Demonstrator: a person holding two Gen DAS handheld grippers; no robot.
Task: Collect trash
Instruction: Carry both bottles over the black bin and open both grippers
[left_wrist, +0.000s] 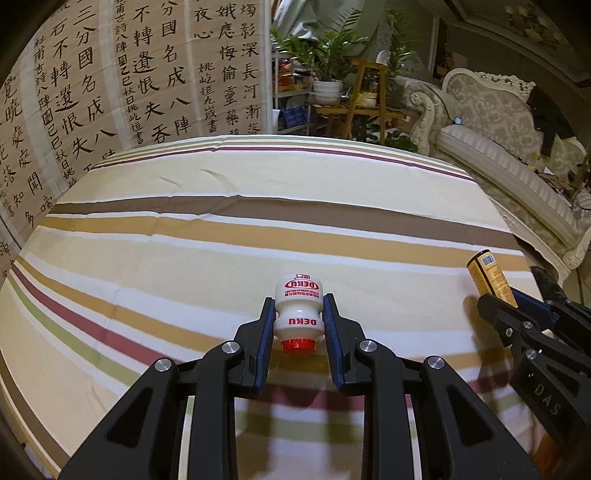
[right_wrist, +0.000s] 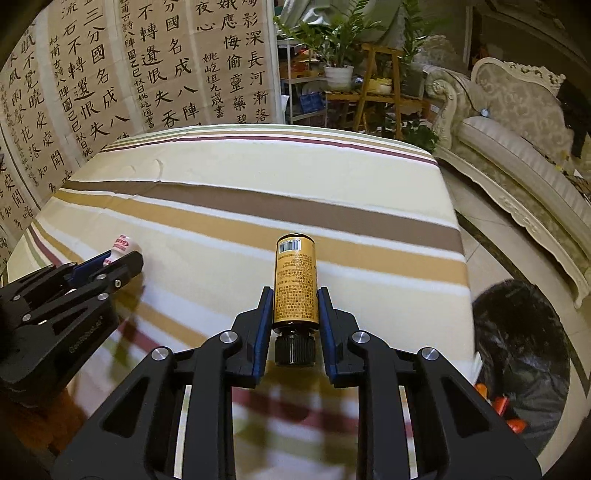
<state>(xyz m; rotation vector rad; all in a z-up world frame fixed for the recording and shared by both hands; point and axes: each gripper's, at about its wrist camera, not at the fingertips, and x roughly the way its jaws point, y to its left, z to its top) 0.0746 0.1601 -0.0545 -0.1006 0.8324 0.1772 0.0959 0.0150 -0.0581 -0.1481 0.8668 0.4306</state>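
You had both items gripped: left hand-held gripper (left_wrist: 298, 314) clamped on small white plastic bottle w/ red cap (left_wrist: 298, 314), right hand-held gripper (right_wrist: 293, 308) clamped on amber glass bottle w/ yellow label (right_wrist: 294, 284). Striped-cloth surface (right_wrist: 221, 177) looked otherwise clear; drop into black trash bag (right_wrist: 524, 332) left.

A home living room: an ornate carved sofa (left_wrist: 491, 122), potted plants (left_wrist: 328, 55) (on wooden shelving) and calligraphy sheets (left_wrist: 147, 74).

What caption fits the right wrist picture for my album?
Right gripper clamps a brown bottle above the striped tablecloth, black trash bag waiting nearby.
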